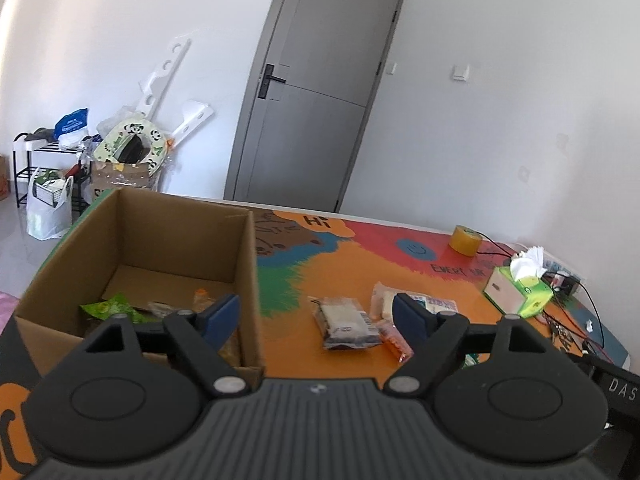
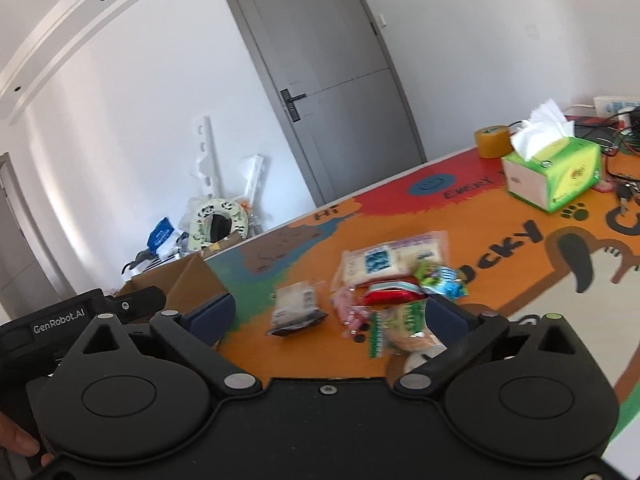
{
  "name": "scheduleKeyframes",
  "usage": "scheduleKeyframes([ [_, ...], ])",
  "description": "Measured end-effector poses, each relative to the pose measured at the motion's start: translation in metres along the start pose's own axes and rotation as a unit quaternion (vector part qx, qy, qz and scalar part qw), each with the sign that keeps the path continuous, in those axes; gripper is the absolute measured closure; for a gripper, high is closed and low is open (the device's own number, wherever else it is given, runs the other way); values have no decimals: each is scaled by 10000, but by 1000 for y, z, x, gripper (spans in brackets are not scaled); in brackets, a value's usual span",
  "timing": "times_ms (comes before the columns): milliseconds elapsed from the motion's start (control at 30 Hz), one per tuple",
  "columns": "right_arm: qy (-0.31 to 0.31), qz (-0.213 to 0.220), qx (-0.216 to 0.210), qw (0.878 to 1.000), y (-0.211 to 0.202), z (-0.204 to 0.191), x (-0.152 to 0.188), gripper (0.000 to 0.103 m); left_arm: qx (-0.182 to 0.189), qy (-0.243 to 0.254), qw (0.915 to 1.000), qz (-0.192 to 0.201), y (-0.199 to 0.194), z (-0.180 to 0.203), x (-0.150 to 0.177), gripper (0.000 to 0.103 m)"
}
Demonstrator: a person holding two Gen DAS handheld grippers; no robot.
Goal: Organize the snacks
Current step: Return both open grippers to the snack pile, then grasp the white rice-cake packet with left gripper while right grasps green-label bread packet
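The step in hand looks like the gap between two loads. Some packets already lie in the cardboard box (image 1: 136, 248), among them a green packet (image 1: 108, 307) on its floor, while a heap of snacks waits on the colourful table mat (image 2: 500, 216).

The left gripper (image 1: 316, 316) hangs with its fingers spread wide and nothing between them, the box at about ten o'clock in its view and a dark-ended packet (image 1: 346, 322) just past twelve. The right gripper (image 2: 328, 316) is likewise agape and empty. In its view the heap sits from twelve to one o'clock: a large pale packet (image 2: 390, 262), a red packet (image 2: 394, 294), a bun packet (image 2: 406, 330) nearest its right finger.

The next move, I judge, calls for lowering one gripper over a single packet, closing on an edge, and carrying it to the box. The tissue box (image 2: 554, 170) and tape roll (image 2: 492, 140) stand well apart at two o'clock.
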State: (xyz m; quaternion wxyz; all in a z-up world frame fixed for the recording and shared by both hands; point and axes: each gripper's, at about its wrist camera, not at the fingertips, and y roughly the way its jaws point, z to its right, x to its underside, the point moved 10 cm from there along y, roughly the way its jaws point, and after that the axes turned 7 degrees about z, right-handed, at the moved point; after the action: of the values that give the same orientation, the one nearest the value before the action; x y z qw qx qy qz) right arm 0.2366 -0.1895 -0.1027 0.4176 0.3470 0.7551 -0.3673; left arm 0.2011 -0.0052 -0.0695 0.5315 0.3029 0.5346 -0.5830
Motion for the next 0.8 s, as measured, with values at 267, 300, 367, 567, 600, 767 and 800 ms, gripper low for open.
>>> scheduleKeyframes([
  [267, 135, 0, 188, 9997, -3, 29, 0, 0, 211, 189, 9995, -106, 9, 23, 10, 21],
  [300, 152, -5, 209, 9997, -3, 32, 0, 0, 235, 183, 9995, -124, 10, 26, 11, 21],
  [367, 207, -22, 259, 9994, -2, 39, 1, 0, 266, 43, 9995, -143, 13, 29, 13, 20],
  [567, 314, -117, 334, 9989, 2, 56, 5, 0, 284, -97, 9992, -249, 23, 35, 19, 19],
  [600, 323, -117, 334, 9988, 3, 57, 6, 0, 277, -57, 9993, -251, 25, 36, 20, 19],
  [767, 362, -151, 327, 9987, 8, 66, 9, 0, 236, 195, 9992, -263, 34, 46, 25, 19],
  [800, 377, -161, 321, 9986, 9, 67, 10, 1, 248, 224, 9990, -283, 36, 48, 27, 19],
])
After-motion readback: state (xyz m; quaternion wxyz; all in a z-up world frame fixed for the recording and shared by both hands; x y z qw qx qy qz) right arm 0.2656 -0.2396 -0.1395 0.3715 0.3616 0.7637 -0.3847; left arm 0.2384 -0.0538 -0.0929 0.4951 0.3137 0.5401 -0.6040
